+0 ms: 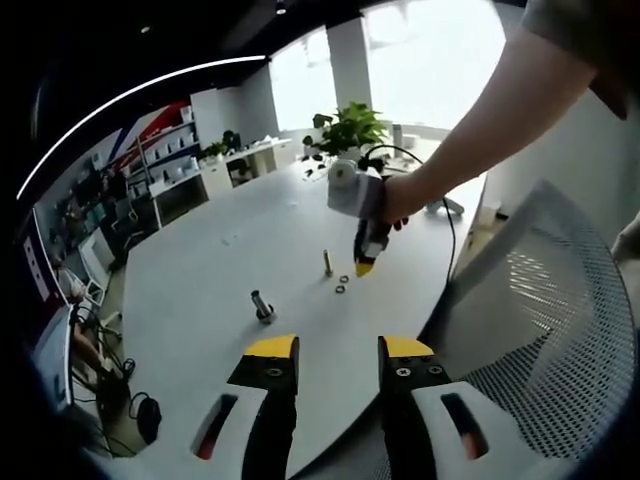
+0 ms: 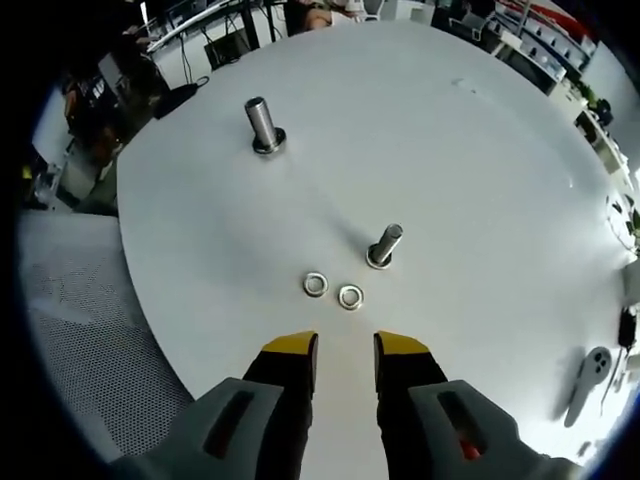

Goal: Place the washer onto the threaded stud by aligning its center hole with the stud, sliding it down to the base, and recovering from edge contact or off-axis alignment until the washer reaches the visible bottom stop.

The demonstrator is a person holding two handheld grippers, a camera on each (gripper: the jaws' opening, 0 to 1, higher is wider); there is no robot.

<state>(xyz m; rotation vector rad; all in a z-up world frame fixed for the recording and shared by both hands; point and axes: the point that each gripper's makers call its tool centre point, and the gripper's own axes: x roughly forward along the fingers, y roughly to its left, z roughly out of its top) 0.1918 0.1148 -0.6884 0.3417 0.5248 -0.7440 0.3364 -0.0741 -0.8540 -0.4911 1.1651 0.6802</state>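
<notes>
Two small metal washers (image 2: 316,284) (image 2: 350,297) lie flat, side by side, on the white round table (image 2: 480,150). Just past them stands a slim threaded stud (image 2: 384,245), upright and bare. My right gripper (image 2: 345,350) hovers short of the washers, open, with nothing between its jaws. In the left gripper view the same stud (image 1: 327,262) and washers (image 1: 342,284) are small and far off, and a person's hand holds the right gripper (image 1: 364,262) pointing down just right of them. My left gripper (image 1: 338,352) stays back over the table's near edge, open and empty.
A thicker stud on a round base (image 2: 264,125) (image 1: 263,305) stands apart from the slim one. A grey mesh chair (image 1: 530,300) (image 2: 70,330) sits against the table's edge. A white device (image 2: 590,378), a cable (image 1: 447,225) and a potted plant (image 1: 350,125) are farther off.
</notes>
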